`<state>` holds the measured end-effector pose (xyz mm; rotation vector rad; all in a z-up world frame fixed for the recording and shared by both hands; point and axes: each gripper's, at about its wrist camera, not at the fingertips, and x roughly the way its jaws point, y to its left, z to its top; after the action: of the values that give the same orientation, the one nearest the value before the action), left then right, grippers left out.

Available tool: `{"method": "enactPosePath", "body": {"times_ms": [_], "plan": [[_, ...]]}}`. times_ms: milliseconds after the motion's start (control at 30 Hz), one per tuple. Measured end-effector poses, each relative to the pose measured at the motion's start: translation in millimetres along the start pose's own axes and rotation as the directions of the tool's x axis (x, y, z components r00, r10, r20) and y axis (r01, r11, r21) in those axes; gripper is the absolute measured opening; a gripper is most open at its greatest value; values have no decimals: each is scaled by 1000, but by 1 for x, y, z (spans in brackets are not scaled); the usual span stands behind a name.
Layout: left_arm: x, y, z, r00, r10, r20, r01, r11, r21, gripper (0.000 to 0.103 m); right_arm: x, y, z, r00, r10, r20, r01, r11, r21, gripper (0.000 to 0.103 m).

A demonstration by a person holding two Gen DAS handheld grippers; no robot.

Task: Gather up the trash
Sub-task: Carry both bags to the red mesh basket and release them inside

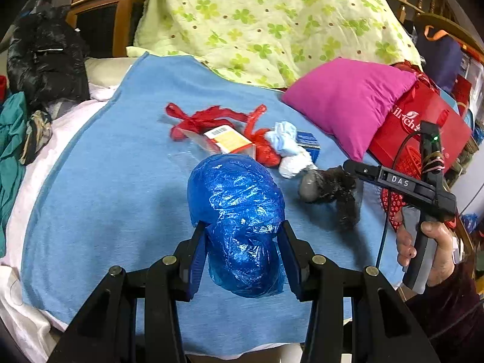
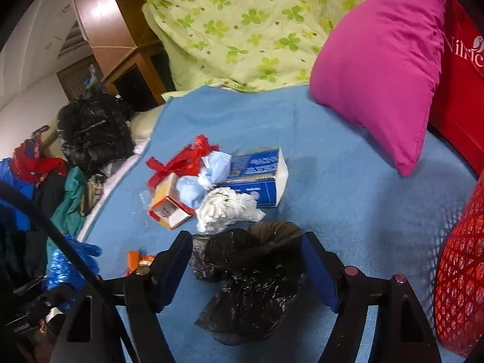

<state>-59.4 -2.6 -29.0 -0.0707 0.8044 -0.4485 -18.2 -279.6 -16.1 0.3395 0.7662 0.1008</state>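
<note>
At frame centre, the left gripper (image 1: pixel 242 239) pinches the blue bag (image 1: pixel 237 211); the right gripper (image 2: pixel 246 266) gapes wide around the black bag (image 2: pixel 254 284).

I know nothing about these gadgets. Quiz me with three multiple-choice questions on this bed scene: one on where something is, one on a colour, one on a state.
1. The pillow lies
A) on the blue blanket
B) on the floor
C) in the red basket

2. The bag between the left tongs is
A) black
B) blue
C) white

3. The right tongs are
A) clamped on the tissue
B) open around a black bag
C) holding a box

Answers: 1 A, its corner rests on the blanket. 2 B, crinkled blue plastic. 3 B, gaps show beside both fingers.
</note>
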Motion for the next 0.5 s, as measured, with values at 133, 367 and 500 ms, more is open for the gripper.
{"method": "enactPosePath", "body": {"times_ms": [133, 367, 500], "plan": [[-4, 8, -2, 1000, 1, 5, -1, 1000, -18, 48, 27, -8, -2, 997, -19, -78, 25, 997, 70, 80], [-10, 15, -5, 1000, 10, 11, -10, 1000, -23, 48, 63, -24, -9, 990, 45, -131, -11, 969, 248, 72], [-13, 19, -3, 1000, 18, 18, -17, 999, -36, 48, 56, -14, -7, 995, 18, -98, 0, 983, 182, 53]]}}
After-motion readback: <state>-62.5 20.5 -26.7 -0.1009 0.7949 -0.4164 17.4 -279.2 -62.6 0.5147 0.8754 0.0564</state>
